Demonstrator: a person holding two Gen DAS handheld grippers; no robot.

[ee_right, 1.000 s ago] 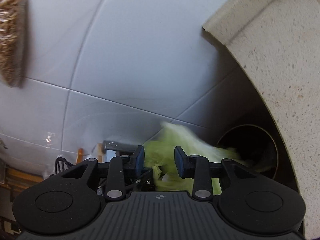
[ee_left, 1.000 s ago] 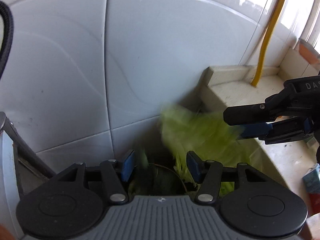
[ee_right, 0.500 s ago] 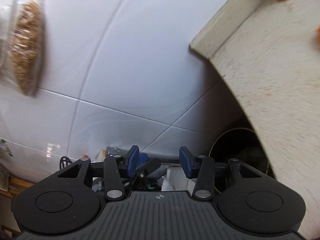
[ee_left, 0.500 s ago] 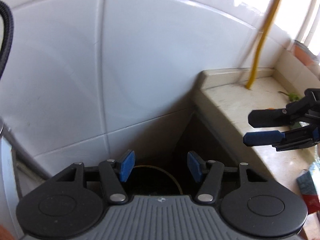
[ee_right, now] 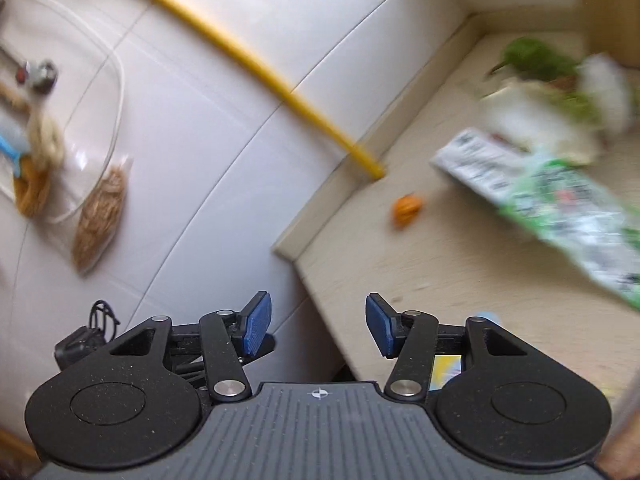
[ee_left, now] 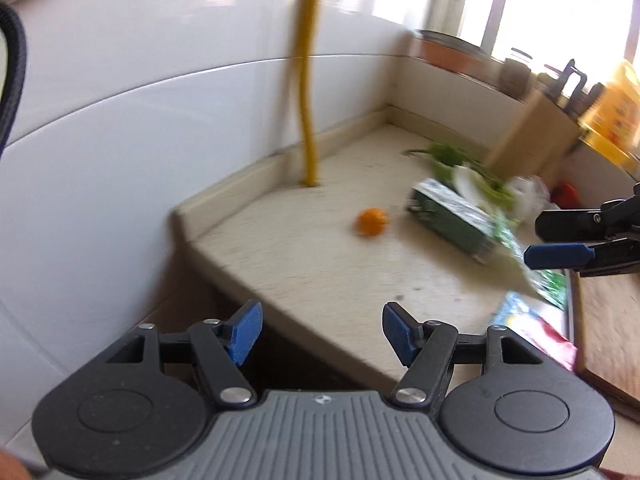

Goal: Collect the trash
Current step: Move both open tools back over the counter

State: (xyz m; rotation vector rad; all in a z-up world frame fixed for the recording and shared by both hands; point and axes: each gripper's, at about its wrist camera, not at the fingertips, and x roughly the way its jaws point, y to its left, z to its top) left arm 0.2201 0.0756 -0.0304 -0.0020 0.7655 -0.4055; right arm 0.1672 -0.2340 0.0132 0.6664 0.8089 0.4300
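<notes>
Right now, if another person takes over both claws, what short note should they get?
Left claw: open, holding nothing, near the counter's front corner.
Right claw: open, holding nothing, above the counter edge.
Trash on the counter: a small orange piece lying alone near the yellow hose; a green and white package beyond it; leafy green scraps toward the back; a colourful wrapper near the front edge.
Done: cannot be judged from these views; neither claw carries anything.
Left: all four items above. The orange piece looks easiest to take first.

A pale stone counter [ee_left: 320,248] carries a small orange fruit [ee_left: 372,221], green packaging [ee_left: 452,220] and leafy scraps [ee_left: 452,156].
</notes>
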